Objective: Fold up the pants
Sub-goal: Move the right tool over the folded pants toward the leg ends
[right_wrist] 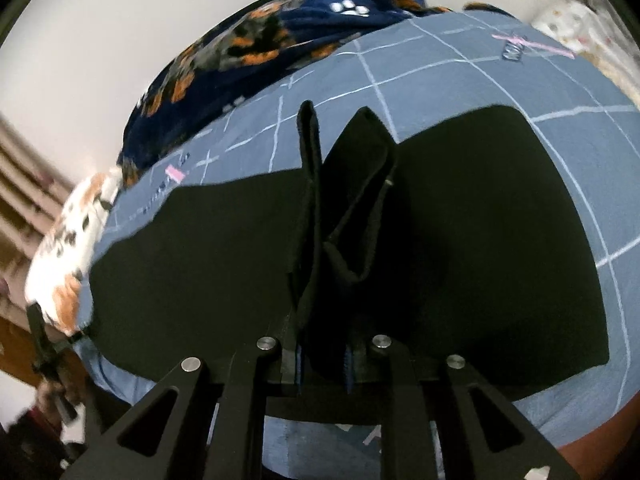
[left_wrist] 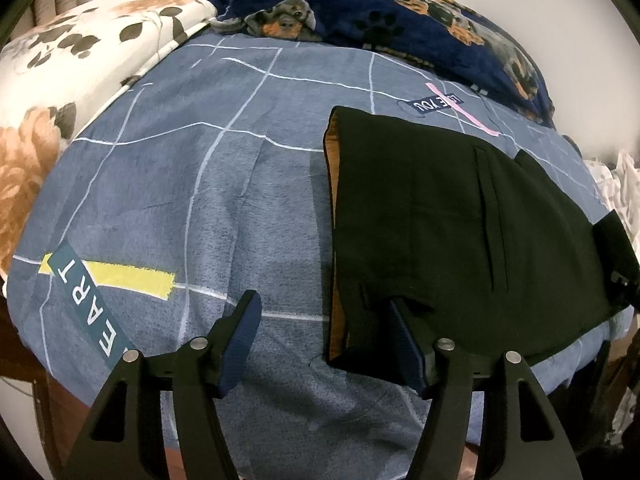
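Observation:
Black pants (left_wrist: 440, 220) lie folded on the blue grid-patterned bed cover (left_wrist: 180, 200), with an orange-brown lining showing along their left edge. My left gripper (left_wrist: 324, 328) stands open over the near left corner of the pants. Its right finger (left_wrist: 406, 344) is tucked in at the cloth's near edge, and its left finger (left_wrist: 240, 336) rests over bare cover. In the right wrist view the pants (right_wrist: 480, 220) stretch across the bed cover (right_wrist: 440, 60). My right gripper (right_wrist: 324, 360) is shut on a bunched fold of black cloth (right_wrist: 344, 200) that stands up between its fingers.
A navy dog-print blanket (left_wrist: 400, 8) is heaped along the far side of the bed and shows again in the right wrist view (right_wrist: 260, 40). A white floral quilt (left_wrist: 60, 60) lies at the left. The bed's near edge drops off just below both grippers.

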`<state>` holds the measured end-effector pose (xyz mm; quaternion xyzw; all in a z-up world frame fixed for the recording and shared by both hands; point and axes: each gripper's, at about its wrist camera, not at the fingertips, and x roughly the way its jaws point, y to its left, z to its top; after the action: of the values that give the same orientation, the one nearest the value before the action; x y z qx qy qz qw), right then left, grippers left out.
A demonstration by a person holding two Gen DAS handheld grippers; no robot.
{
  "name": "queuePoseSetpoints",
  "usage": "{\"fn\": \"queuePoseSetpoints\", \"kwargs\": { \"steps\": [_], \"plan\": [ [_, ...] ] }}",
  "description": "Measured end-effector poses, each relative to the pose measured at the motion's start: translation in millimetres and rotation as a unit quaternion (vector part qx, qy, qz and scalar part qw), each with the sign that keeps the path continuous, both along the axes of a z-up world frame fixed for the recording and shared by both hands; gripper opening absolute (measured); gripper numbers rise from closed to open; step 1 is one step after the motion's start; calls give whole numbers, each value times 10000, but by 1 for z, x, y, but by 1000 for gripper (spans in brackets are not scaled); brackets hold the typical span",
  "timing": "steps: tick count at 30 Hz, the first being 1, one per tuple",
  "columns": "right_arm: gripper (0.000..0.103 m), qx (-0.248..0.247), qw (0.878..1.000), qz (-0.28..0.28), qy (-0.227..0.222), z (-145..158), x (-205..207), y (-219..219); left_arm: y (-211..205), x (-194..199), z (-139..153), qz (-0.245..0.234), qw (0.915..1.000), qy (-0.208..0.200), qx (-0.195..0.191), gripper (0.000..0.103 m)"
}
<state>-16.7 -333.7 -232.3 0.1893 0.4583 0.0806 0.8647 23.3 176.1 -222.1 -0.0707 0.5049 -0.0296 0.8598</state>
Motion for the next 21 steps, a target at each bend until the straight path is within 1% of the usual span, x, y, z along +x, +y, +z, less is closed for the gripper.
{"fn": "queuePoseSetpoints", "kwargs": {
  "steps": [2, 5, 7, 9, 10, 12, 14, 16, 19, 21],
  "plan": [
    [22, -167, 9998, 136, -24, -1, -2, 6, 0, 0, 0, 1, 10000, 1, -12, 65],
    [24, -463, 9985, 289, -87, -1, -3, 15, 1, 0, -1, 16, 10000, 4, -22, 66],
    [24, -608, 9974, 379, -124, -1, -4, 19, 2, 1, -1, 44, 10000, 13, -20, 69],
    [28, -614, 9971, 434, -149, -1, -5, 20, 3, 1, -2, 54, 10000, 20, -41, 69],
    [31, -590, 9970, 468, -162, -1, -6, 20, 3, 1, -2, 55, 10000, 21, -44, 69],
    [38, -555, 9967, 563, -189, 0, -7, 23, 3, 1, -2, 54, 10000, 17, -36, 69],
    [49, -569, 9958, 679, -225, 0, -9, 27, 4, 1, -2, 55, 10000, 20, -40, 69],
    [56, -600, 9947, 799, -259, 1, -10, 32, 3, 1, -2, 57, 10000, 22, -45, 69],
    [61, -536, 9930, 1015, -282, 3, -13, 39, 3, 1, -2, 54, 10000, 20, -41, 69],
    [62, -342, 9926, 1125, -300, 5, -15, 38, 3, 1, -2, 57, 10000, 14, -40, 70]
  ]
}}
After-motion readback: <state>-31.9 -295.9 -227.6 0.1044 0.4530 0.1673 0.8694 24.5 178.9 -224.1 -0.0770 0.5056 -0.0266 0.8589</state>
